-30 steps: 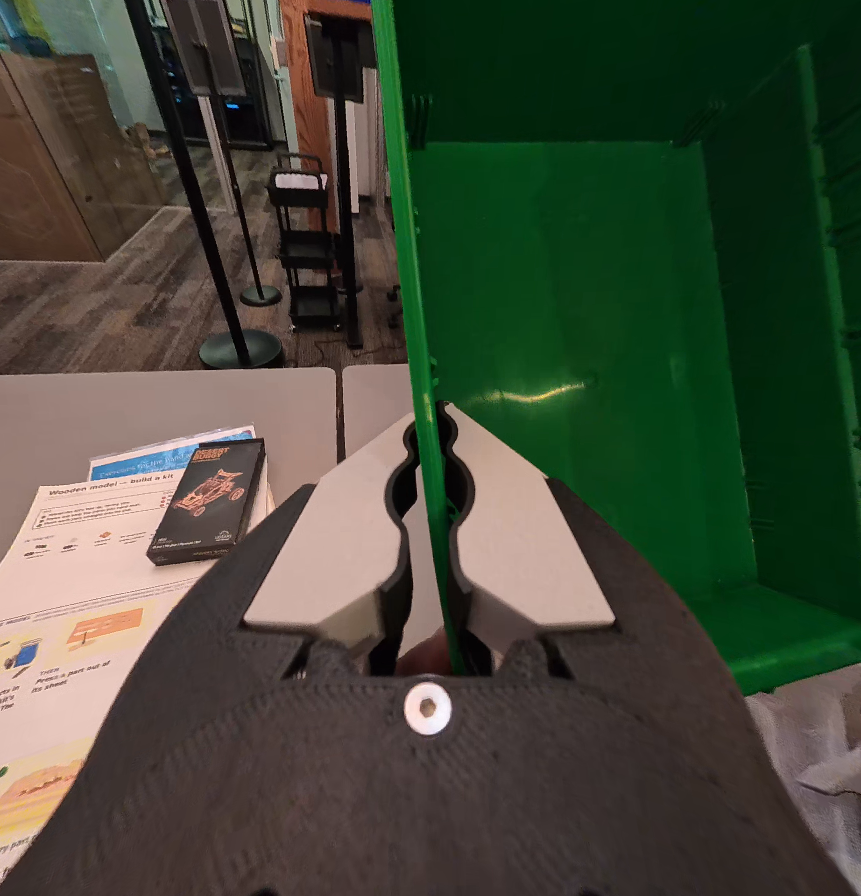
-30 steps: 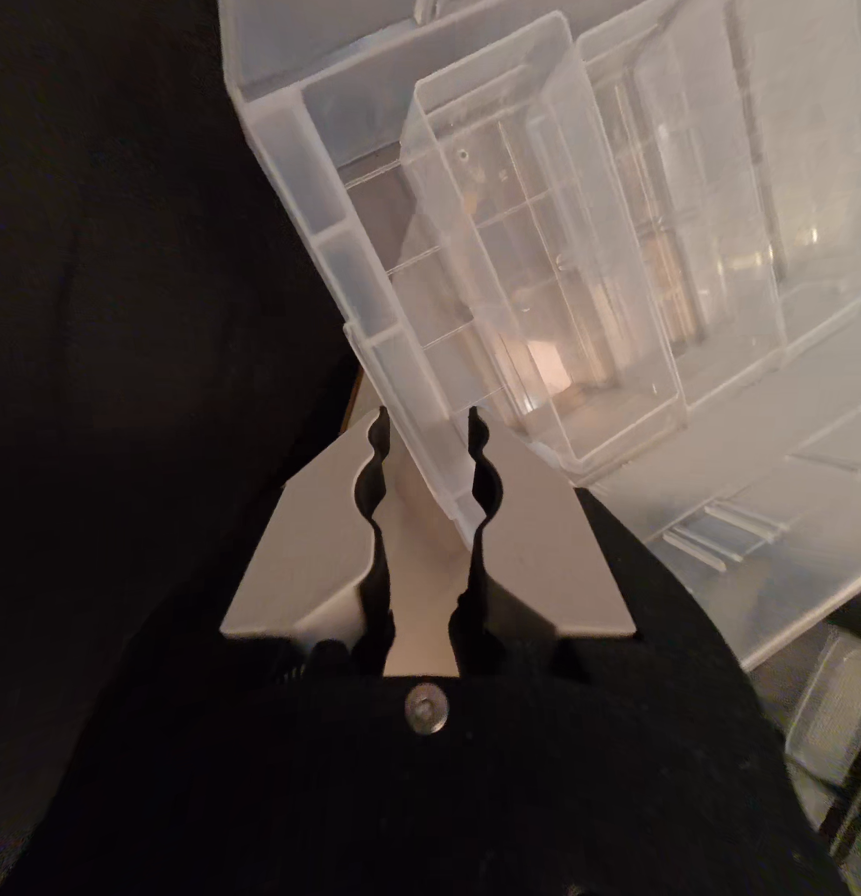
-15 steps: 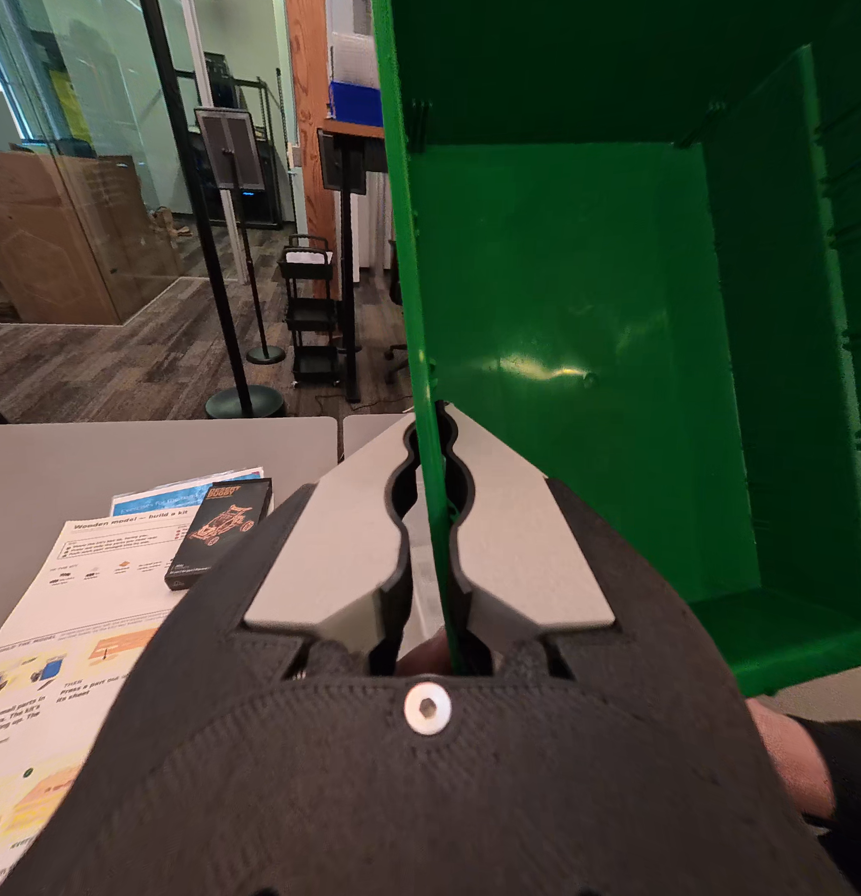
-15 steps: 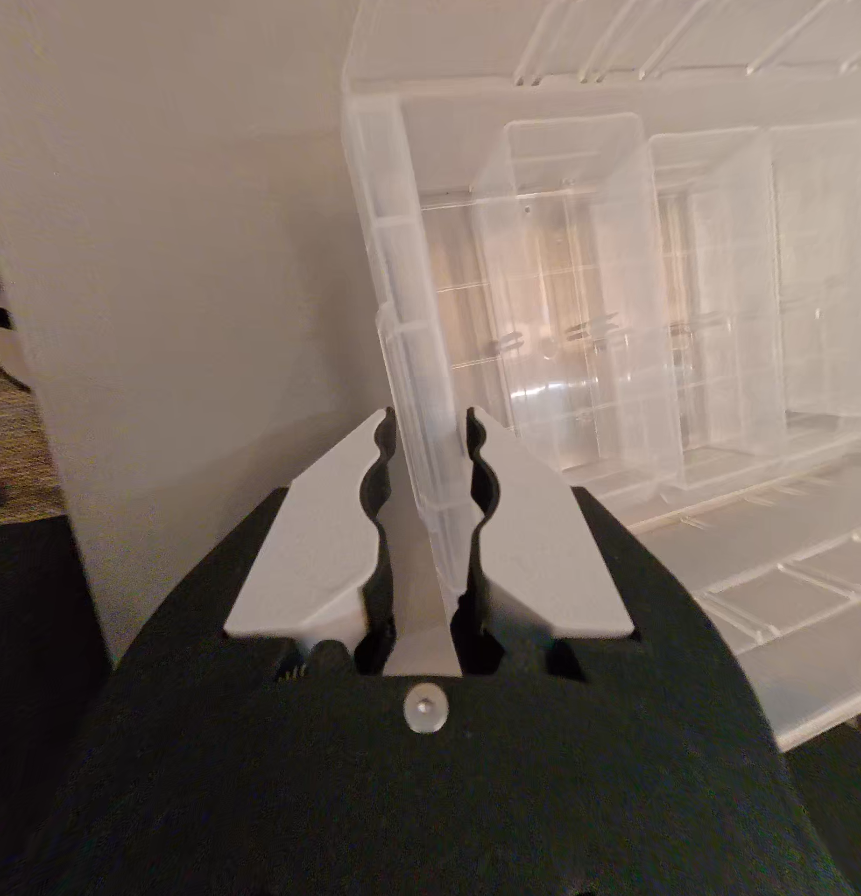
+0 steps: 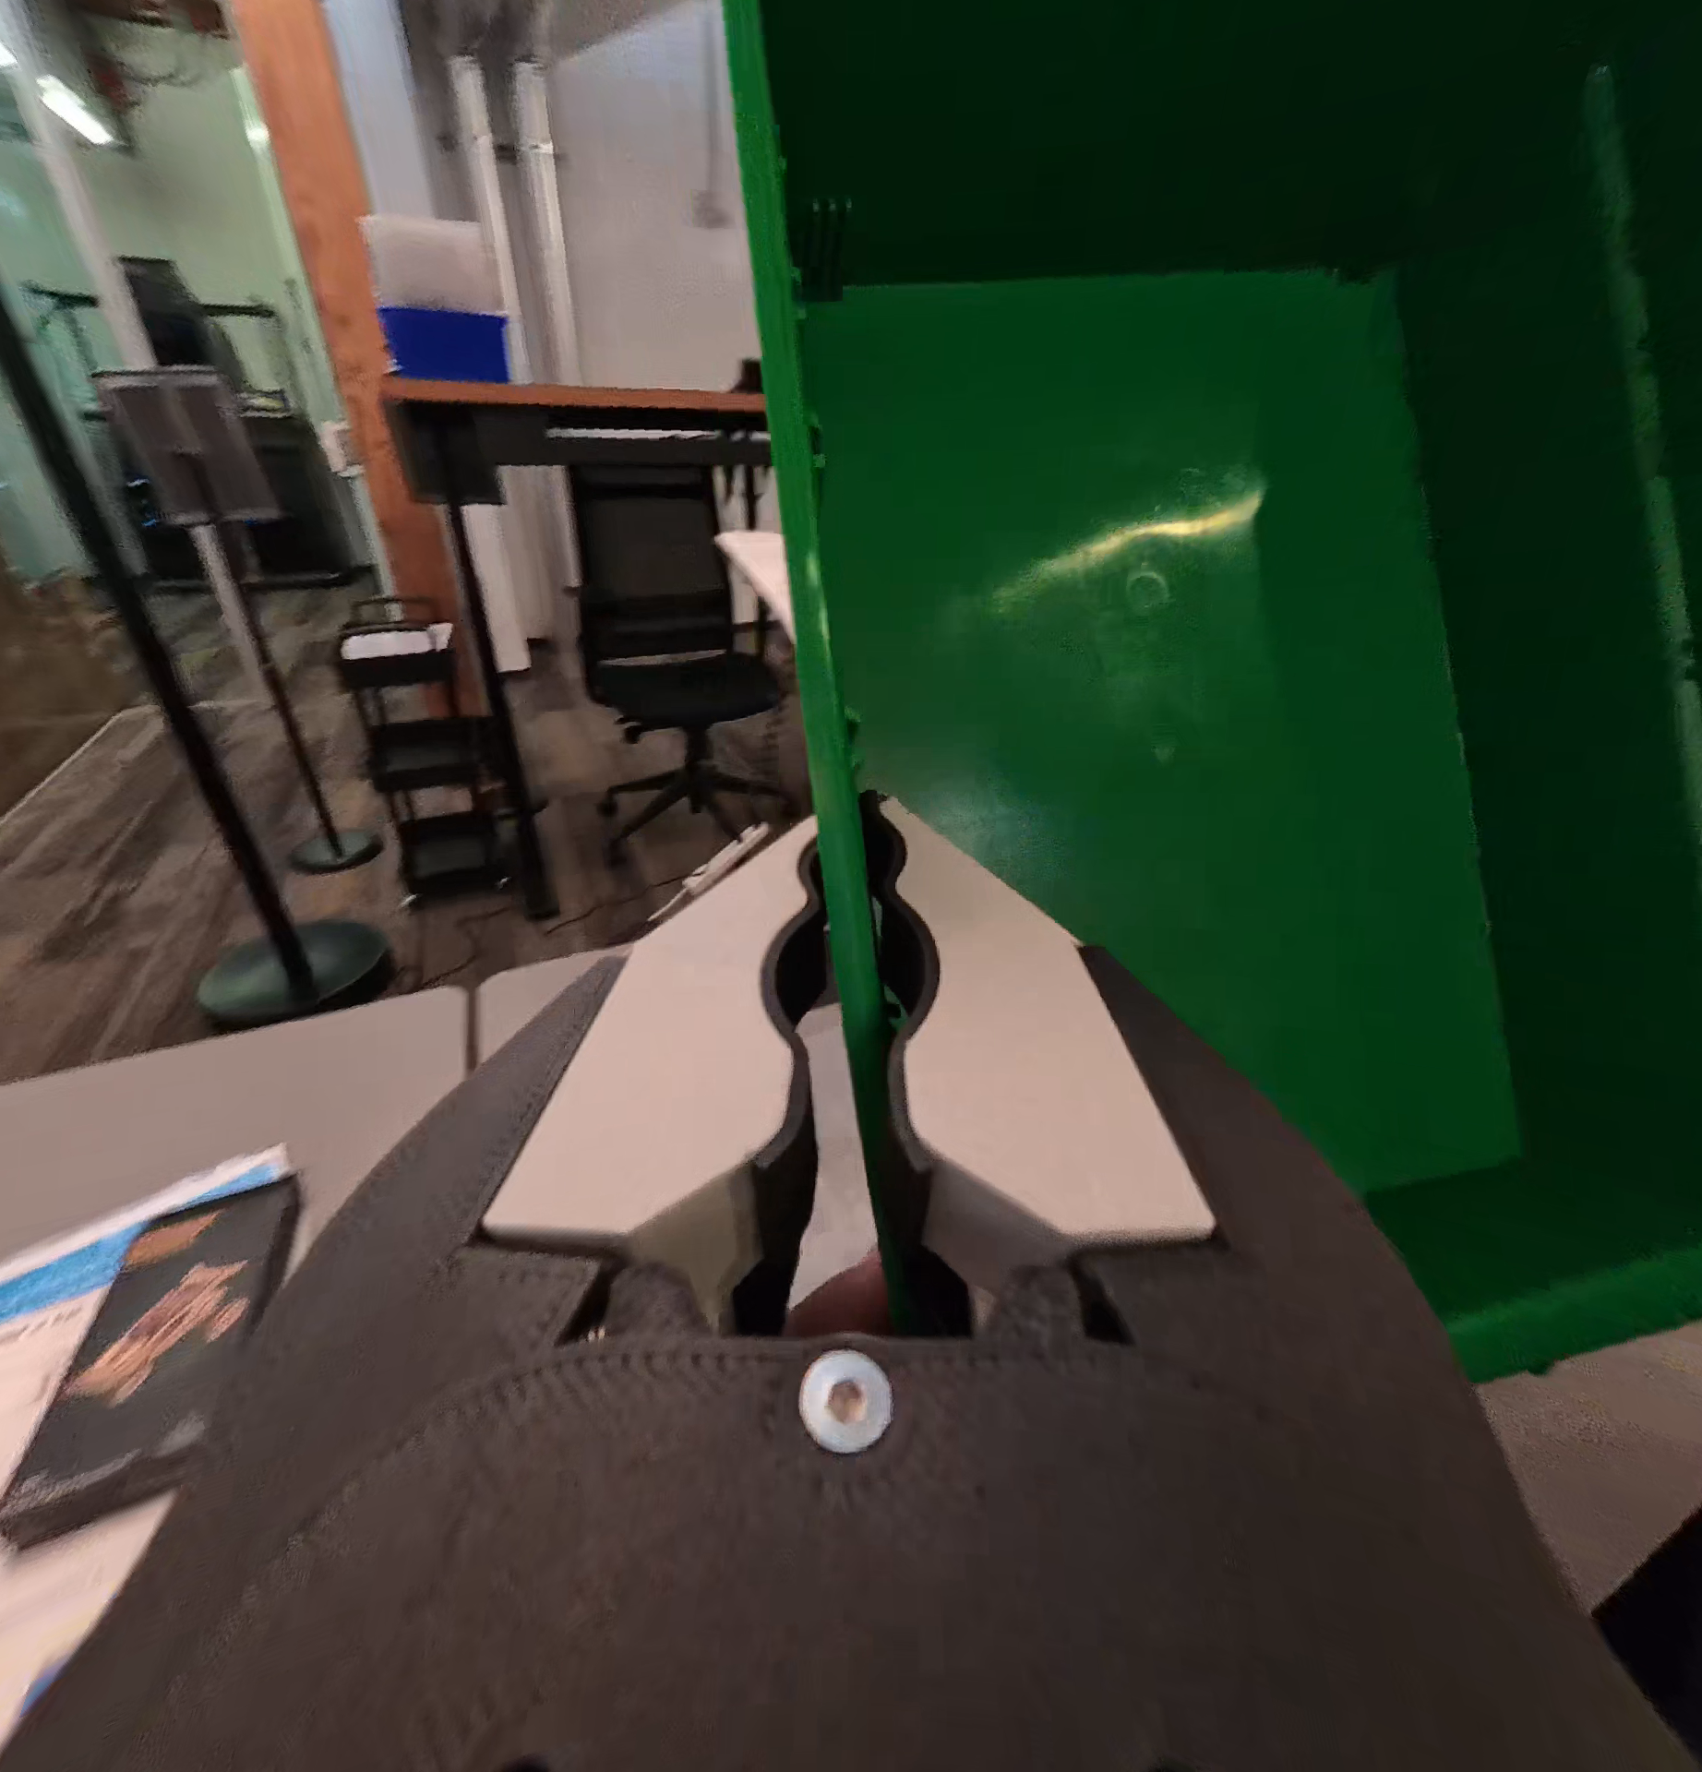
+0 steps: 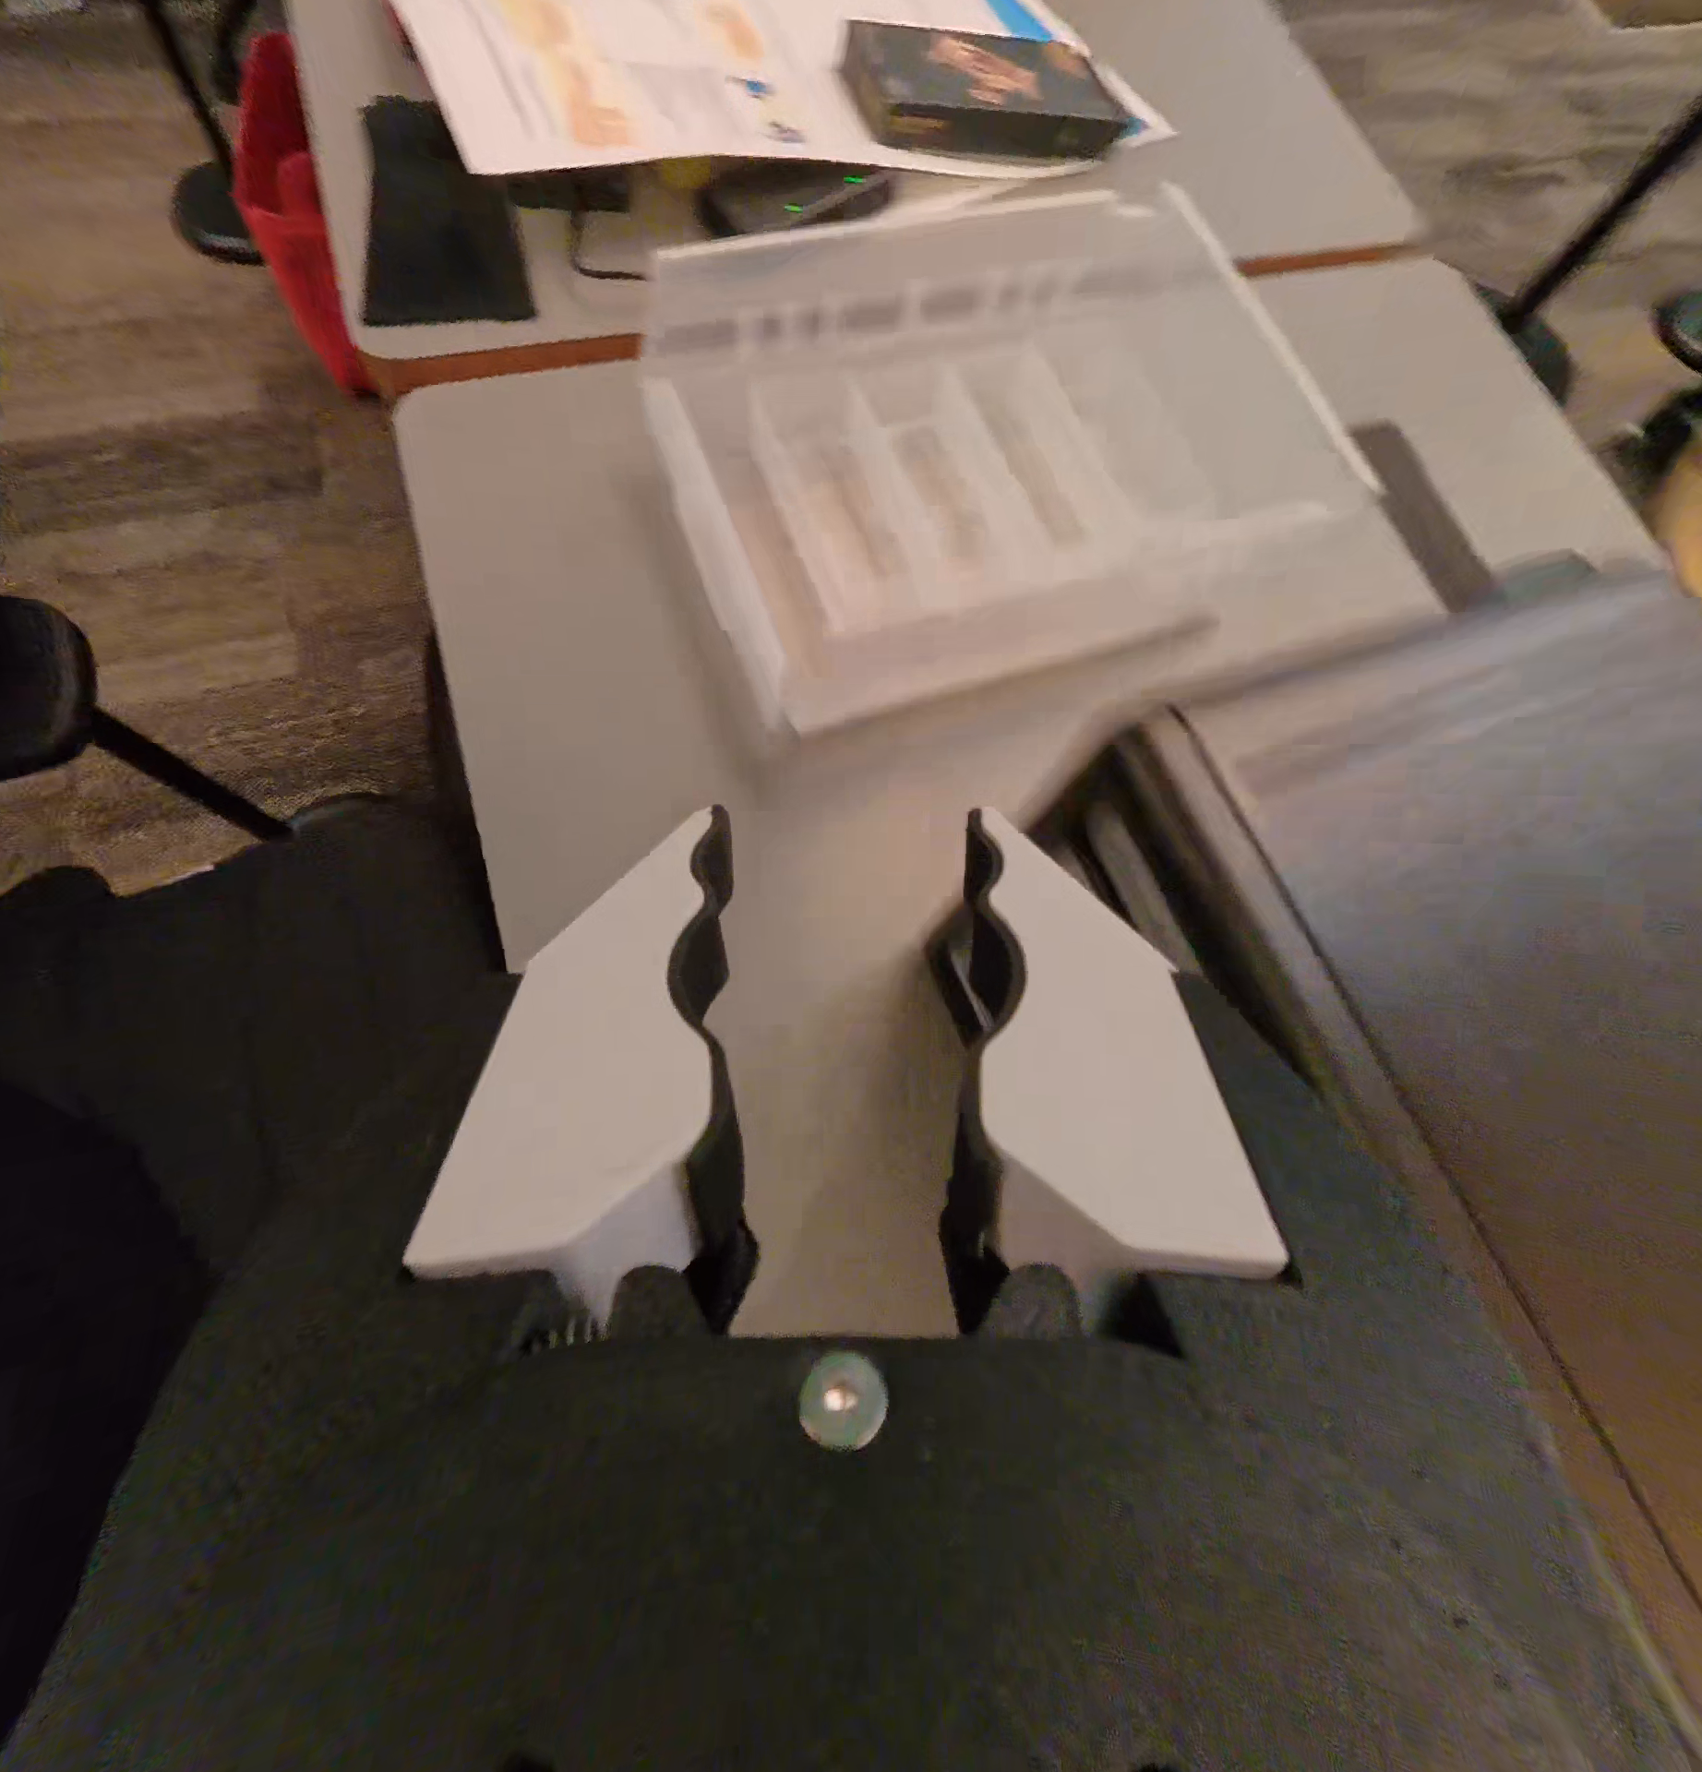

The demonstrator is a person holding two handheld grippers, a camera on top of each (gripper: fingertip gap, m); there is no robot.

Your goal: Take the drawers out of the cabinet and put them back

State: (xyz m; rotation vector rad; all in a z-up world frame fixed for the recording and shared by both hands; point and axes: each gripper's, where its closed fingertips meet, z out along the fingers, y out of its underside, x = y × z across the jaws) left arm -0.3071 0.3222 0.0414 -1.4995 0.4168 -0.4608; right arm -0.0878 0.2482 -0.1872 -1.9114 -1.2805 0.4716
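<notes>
Your left gripper [image 5: 862, 868] pinches the thin side wall of the green cabinet [image 5: 1164, 719], which fills the right of the frame. Your right gripper [image 6: 842, 834], spread and empty, faces the clear drawer [image 6: 972, 499] lying mid-frame on the grey worktop [image 6: 559, 594].

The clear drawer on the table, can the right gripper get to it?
Probably yes. The right gripper is open and empty, the clear drawer lies straight ahead on the grey table, with nothing between them.
</notes>
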